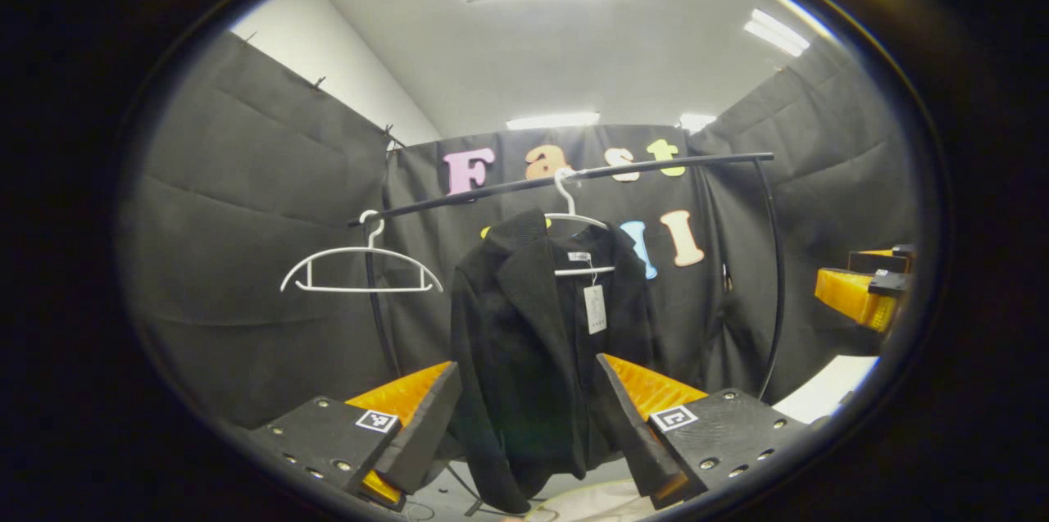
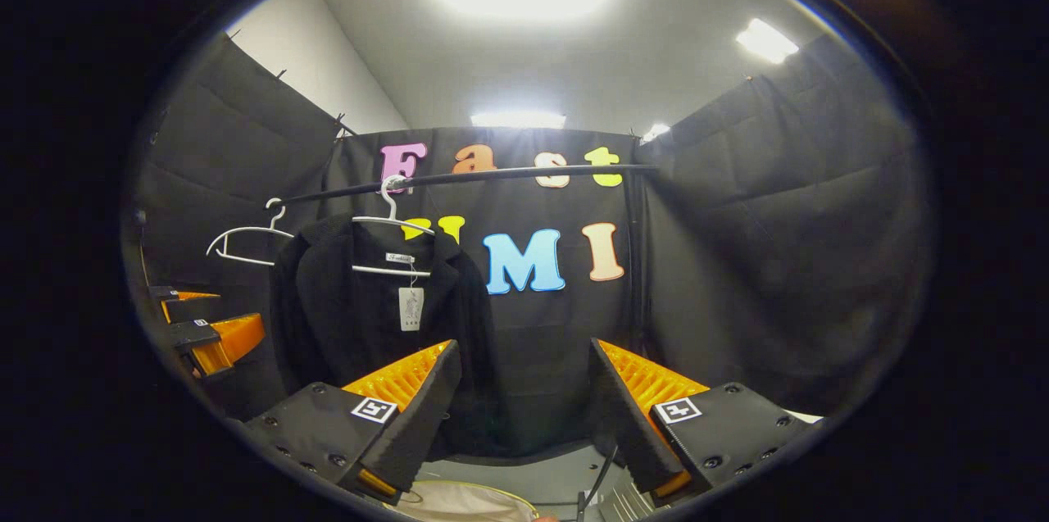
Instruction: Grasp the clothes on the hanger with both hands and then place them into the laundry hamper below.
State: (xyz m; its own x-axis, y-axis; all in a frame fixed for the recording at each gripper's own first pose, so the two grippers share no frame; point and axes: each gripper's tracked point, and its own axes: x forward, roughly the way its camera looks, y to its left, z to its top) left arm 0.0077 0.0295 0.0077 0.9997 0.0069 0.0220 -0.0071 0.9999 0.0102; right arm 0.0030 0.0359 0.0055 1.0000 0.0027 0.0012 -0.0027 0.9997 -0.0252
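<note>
Black jacket hangs on a white hanger hooked over the dark rail, front open, collar up, a paper tag dangling at the chest. A second white hanger sits bare on the same rail, well apart from the jacket toward the left of the left gripper view. The rail bends down into a dark post at its right end.

Left claw is released, fingers spread wide, pointed straight at the jacket; the lower part of the jacket shows between the two fingers, but they do not press on it (cannot tell if the tips brush the cloth). Right claw is also released, fingers wide apart, aimed at the back cloth wall just to the right of the jacket; nothing sits between its fingers.

In the right gripper view the jacket's hanger, tag and the bare hanger show on the rail, with the left claw low at the left edge, near the jacket's side. In the left gripper view the right claw shows at the far right edge, well apart from the jacket.

Laundry hamper: a pale rim shows at the bottom below the jacket hem, and again at the bottom of the right gripper view (only a sliver).
</note>
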